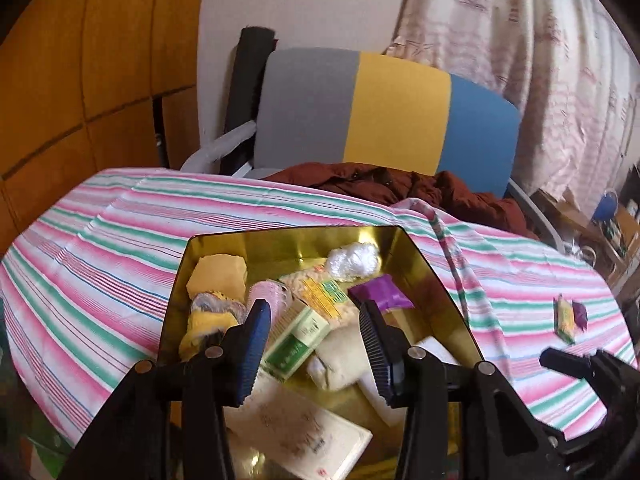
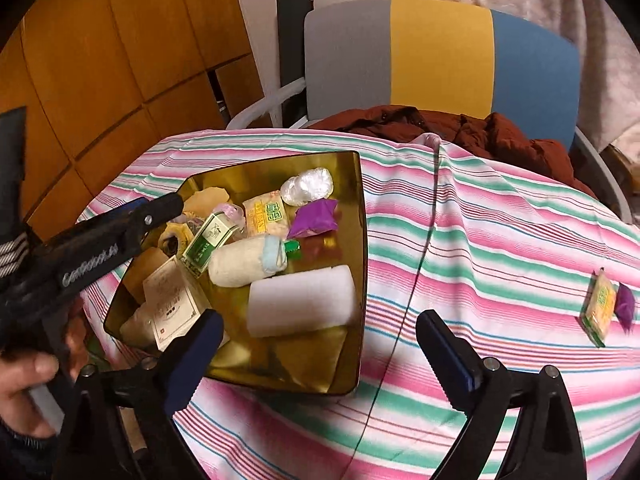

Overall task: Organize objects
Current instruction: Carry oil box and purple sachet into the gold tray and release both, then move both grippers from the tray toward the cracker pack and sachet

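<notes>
Nearest to me, over the pink, green and white striped tablecloth [image 2: 500, 240], the right gripper [image 2: 320, 344] hangs with its blue-padded jaws spread wide and nothing between them, its left finger above the near edge of the shiny gold metal tray [image 2: 362, 216]. To the left a hand [image 2: 24, 384] holds the left gripper [image 1: 314, 344], which is poised over the tray's near left part; its jaws stand well apart and hold nothing. Below them lie a cream printed carton [image 1: 296, 436] and a green and white small box [image 1: 298, 344], with a rolled cream towel [image 2: 244, 260] beside it and a white foam block [image 2: 302, 300] at the tray's near right. Farther in sit a yellow sponge block [image 1: 218, 276], a yellow snack packet [image 2: 266, 212], a purple foil sachet [image 2: 314, 218] and a crumpled clear plastic bag [image 2: 307, 186]. Well apart on the cloth to the right, a second yellow packet [image 2: 599, 308] lies touching a small purple packet [image 2: 625, 306]. Beyond the table's far edge a dark red jacket [image 2: 480, 128] is heaped on a chair with a grey, yellow and blue backrest [image 2: 440, 56], with orange wooden panels [image 2: 100, 60] on the left and a pale patterned curtain [image 1: 520, 40] on the right
</notes>
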Demonstrator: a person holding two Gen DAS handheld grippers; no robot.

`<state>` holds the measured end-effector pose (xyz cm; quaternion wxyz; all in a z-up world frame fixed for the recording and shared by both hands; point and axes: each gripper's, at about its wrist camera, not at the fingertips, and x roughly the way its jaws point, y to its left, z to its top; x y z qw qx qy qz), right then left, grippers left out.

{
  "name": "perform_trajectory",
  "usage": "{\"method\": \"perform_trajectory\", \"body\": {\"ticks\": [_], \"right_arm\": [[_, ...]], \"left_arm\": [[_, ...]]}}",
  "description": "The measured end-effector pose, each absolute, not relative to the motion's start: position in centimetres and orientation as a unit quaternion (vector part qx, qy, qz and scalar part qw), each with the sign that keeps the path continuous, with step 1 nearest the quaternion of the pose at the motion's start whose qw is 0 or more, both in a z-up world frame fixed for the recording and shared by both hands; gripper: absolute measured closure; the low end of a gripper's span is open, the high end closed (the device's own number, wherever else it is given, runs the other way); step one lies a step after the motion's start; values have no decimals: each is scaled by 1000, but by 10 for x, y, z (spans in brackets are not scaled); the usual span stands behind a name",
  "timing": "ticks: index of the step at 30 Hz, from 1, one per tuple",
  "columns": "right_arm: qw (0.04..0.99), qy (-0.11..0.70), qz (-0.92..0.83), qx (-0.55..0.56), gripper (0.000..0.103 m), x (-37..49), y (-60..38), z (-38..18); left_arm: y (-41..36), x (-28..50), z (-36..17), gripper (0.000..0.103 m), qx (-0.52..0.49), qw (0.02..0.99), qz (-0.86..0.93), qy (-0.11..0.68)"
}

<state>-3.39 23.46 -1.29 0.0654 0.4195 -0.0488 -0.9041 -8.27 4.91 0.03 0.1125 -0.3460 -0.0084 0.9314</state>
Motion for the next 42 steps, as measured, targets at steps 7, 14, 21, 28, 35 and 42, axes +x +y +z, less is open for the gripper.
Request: {"method": "perform_trajectory", "body": {"ticks": [7, 14, 21, 28, 35, 42], "right_arm": [[49, -44, -910, 409, 5, -21, 241, -11], [22, -39, -916, 399, 2, -13, 251, -9], [5, -47, -913, 405, 1, -11, 265, -12], [-21, -54, -909, 412, 1, -9, 287, -13], [-53, -59, -905, 418, 1, -11, 320, -8], [-94, -72, -901, 417, 1, -10, 362, 3]], "left_arm": [[62, -59, 1, 56, -341, 130, 931, 15], [73, -46, -1, 56, -345, 143, 927, 30], [85, -40, -3, 56, -348, 155, 923, 44], [95, -35, -3, 56, -350, 168, 920, 53], [106, -29, -2, 56, -348, 184, 917, 63], [116, -26, -4, 56, -351, 195, 913, 71]]}}
